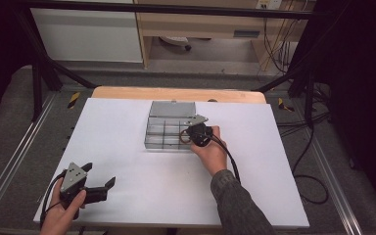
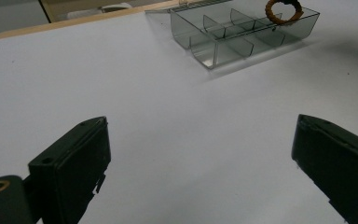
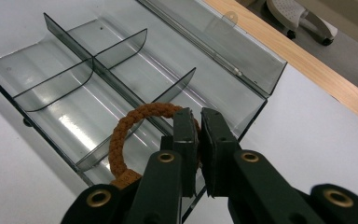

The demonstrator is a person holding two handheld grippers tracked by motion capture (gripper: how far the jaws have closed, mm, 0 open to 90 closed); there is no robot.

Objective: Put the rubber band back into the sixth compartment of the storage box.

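Observation:
A clear grey compartment box (image 1: 169,128) with its lid folded back stands at the middle of the white table; it is also in the left gripper view (image 2: 223,35) and the right gripper view (image 3: 88,93). My right gripper (image 3: 198,135) is shut on a brown braided ring (image 3: 130,123) and holds it over the box's near right corner. The ring (image 2: 283,10) hangs above the box rim, small in the high view (image 1: 184,136) beside the right gripper (image 1: 191,134). My left gripper (image 1: 100,177) rests open at the table's front left, its jaws (image 2: 200,158) wide apart over bare tabletop.
The white table top (image 1: 127,161) lies on a wooden board (image 1: 176,93). Black frame posts and cables stand at the right (image 1: 303,122). A chair base (image 3: 300,18) is on the floor beyond the far edge.

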